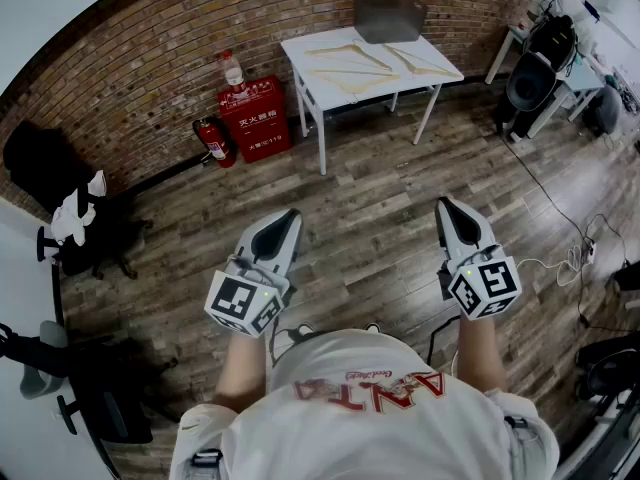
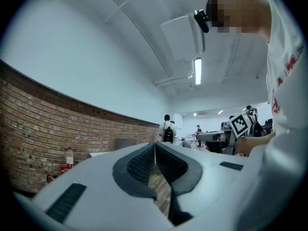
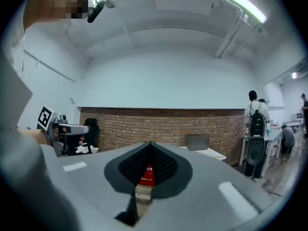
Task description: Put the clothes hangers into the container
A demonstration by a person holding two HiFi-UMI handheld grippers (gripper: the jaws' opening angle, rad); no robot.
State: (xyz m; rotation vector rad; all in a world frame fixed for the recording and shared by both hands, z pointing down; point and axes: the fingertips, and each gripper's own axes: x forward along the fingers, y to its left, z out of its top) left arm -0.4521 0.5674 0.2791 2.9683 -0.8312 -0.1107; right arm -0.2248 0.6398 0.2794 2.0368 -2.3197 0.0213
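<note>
I hold my left hand-held gripper (image 1: 288, 218) and my right hand-held gripper (image 1: 447, 208) low in front of me. Both are pinched shut with nothing in them, because I stand too far away to grab anything. The wooden hangers (image 1: 355, 76) lie flat on the white desk (image 1: 300, 44) across the floor, beside the gray container (image 1: 388, 16), so I think I must walk over first.

The clothes hangers (image 1: 352, 71) are pale, smooth wood. The tabletop (image 1: 294, 46) is matt white, the container (image 1: 389, 16) dull grey. The floor (image 1: 370, 218) is worn wooden planks, the wall (image 1: 140, 58) rough red brick.
</note>
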